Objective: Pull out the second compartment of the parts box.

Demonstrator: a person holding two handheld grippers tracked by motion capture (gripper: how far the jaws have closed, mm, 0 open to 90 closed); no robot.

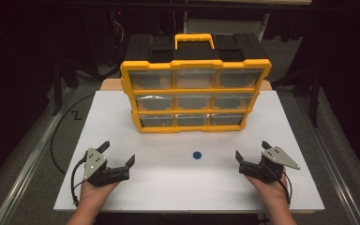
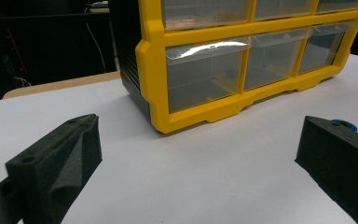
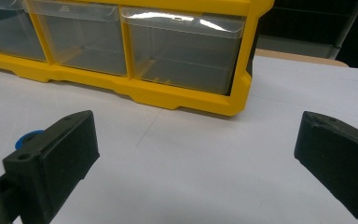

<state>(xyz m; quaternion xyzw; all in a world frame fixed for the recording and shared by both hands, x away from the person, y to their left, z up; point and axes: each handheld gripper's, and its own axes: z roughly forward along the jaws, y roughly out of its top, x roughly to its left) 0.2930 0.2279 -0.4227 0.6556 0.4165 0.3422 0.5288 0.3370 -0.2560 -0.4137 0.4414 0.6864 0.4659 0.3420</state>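
Note:
A yellow-framed organizer with clear plastic drawers in three rows stands upright at the back of the white table; a yellow handle tops it. A small blue disc lies on the table in front of it. My left gripper rests near the front left, jaws wide apart, nothing between them. My right gripper rests near the front right, also open and empty. The left gripper view shows the organizer's lower left corner and the disc's edge. In the right gripper view I see the lower right drawer and the disc.
The white board lies on a wooden tabletop that peeks out behind it. Dark floor and a metal rail run along the left side; black stands and cables sit in the dark background.

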